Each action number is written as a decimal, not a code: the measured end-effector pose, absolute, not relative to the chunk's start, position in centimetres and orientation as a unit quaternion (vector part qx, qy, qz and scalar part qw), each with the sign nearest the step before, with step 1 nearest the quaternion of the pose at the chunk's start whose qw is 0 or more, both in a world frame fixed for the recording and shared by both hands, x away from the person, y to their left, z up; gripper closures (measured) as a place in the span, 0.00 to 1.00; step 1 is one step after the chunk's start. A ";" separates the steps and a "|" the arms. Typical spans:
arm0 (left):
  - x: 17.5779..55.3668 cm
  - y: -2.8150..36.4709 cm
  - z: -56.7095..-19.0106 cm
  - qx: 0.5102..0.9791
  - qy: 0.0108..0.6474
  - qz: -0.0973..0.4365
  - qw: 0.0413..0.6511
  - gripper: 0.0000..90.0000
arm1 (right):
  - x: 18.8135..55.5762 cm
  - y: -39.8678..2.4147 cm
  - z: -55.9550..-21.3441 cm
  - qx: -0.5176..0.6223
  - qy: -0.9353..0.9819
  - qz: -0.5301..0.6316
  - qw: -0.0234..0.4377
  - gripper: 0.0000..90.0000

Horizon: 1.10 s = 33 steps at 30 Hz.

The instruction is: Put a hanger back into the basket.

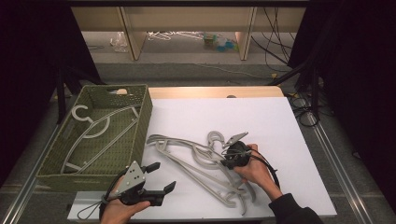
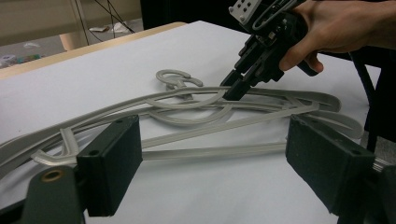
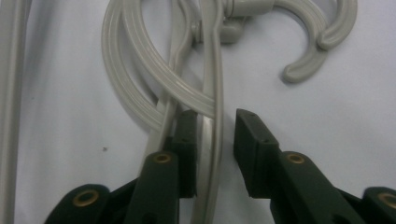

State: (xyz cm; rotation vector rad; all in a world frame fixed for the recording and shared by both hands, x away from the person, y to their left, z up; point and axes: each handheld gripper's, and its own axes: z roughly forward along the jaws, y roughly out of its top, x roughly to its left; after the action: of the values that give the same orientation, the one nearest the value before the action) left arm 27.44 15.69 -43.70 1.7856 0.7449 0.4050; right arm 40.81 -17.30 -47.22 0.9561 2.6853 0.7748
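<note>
One hanger (image 1: 95,133) already lies in your green basket (image 1: 51,154), left of frame; a tangled pile of hangers (image 1: 205,163) waits on the worktop (image 1: 280,121) at centre. Your right gripper (image 3: 215,140) has its jaws narrowed around one arm without yet pinching it; your left gripper (image 1: 156,179) is spread and holds nothing. How many hangers overlap is hard to tell.

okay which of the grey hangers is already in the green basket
The lone grey hanger lying flat inside the green woven basket at the table's left. The other hangers lie tangled in a pile on the white sheet, where the right gripper is.
</note>
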 end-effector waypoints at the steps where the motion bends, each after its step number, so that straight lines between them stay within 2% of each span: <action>1: 27.5 15.7 -43.7 0.755 0.314 0.172 0.550 0.21 | 40.8 -17.2 -47.2 0.323 0.906 0.258 0.091 0.82; 3: 27.5 15.8 -43.7 0.756 0.310 0.175 0.548 0.21 | 40.9 -17.2 -47.2 0.315 0.909 0.259 0.091 0.88; 6: 27.5 15.8 -43.7 0.756 0.315 0.172 0.548 0.21 | 40.8 -17.0 -47.1 0.317 0.909 0.257 0.091 0.89; 17: 27.4 15.9 -43.6 0.754 0.316 0.174 0.549 0.21 | 39.7 -17.3 -44.4 0.304 0.897 0.287 0.146 0.91; 33: 27.7 15.9 -43.6 0.751 0.324 0.180 0.547 0.22 | 36.5 -19.5 -42.6 0.258 0.907 0.306 0.128 0.91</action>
State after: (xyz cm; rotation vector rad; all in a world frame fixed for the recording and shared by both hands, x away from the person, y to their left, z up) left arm 27.71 15.93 -43.60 1.7790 0.7676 0.4265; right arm 36.45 -19.52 -42.60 0.7496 2.6402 0.8913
